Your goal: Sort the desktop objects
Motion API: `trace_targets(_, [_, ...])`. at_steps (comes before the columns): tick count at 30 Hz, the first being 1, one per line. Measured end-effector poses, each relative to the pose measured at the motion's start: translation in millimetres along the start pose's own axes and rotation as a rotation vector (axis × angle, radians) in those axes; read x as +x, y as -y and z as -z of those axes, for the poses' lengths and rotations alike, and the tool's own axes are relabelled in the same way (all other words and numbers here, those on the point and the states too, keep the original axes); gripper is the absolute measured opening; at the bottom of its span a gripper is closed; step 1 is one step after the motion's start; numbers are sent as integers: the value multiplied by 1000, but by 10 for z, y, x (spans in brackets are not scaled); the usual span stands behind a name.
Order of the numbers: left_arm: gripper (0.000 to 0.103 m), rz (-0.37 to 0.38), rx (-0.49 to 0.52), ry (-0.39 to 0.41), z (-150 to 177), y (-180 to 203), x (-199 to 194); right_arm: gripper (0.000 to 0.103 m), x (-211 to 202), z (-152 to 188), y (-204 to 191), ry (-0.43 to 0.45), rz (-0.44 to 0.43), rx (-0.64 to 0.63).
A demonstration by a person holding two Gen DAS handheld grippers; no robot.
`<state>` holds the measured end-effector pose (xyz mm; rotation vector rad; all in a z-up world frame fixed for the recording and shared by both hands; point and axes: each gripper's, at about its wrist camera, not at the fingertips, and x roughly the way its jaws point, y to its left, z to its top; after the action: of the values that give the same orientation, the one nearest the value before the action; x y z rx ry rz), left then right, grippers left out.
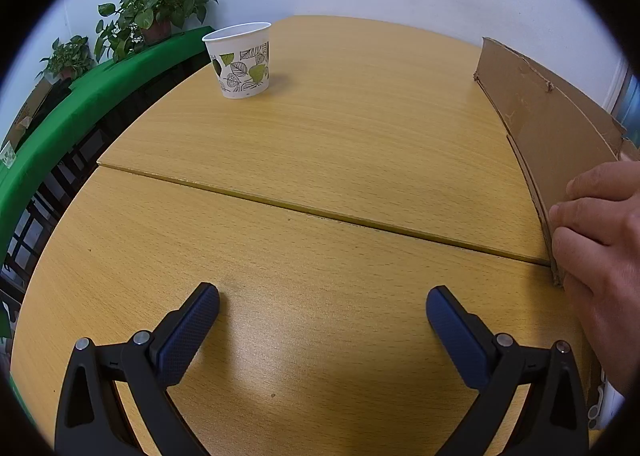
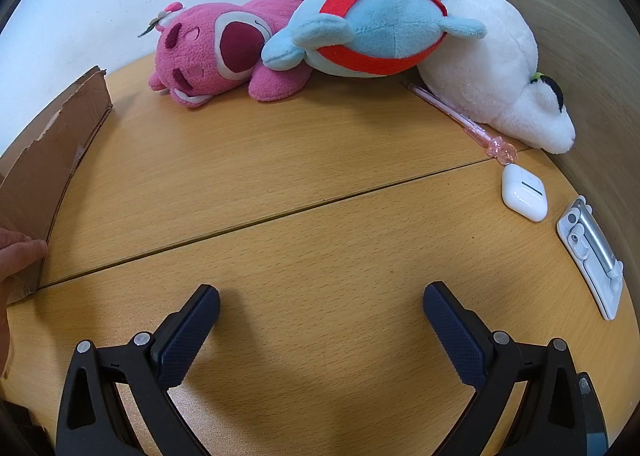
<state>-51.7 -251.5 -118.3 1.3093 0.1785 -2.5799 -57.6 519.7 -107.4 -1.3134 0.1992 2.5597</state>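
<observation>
Left gripper spread wide, nothing between the fingers, hanging over bare wood. Same deal with the right gripper: fingers apart, holding nothing.

Only visible from the left wrist: a paper cup with a leaf print, upright near the far left edge of the table, plus potted plants on a green ledge behind it. Also a bare hand resting against the near end of the cardboard box on the right.

Only visible from the right wrist: a pink plush, a blue plush with a red band and a white plush piled along the far edge. A pink pen lying just beside the white one, then a white earbud case near the pen's tip, then a white clip-like gadget at the right rim.

Same cardboard wall on the left there. Plenty of open tabletop in front of both grippers, with a seam running across.
</observation>
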Motion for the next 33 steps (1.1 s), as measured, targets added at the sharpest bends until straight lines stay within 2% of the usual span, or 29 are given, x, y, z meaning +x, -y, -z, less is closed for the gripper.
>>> trace_targets(21, [103,-1,-2,0,1,2,2,103,-8,-1,-16,0,0,1])
trace_targets(27, [103,-3,-5,0,0,3,4,103,-2,-11,-36,0,25,35])
trace_targets(29, [103,-4,-5,-1,-29,6,9,103,-45,21,-53,-27,34,52])
trace_targets(32, [103,-4,-5,-2,-25,5,4,103,-124,128,-159,-82,6,37])
trace_targets(33, [103,-2,-3,-2,-22,3,0,103,-256,230,-212,-46,-46,45])
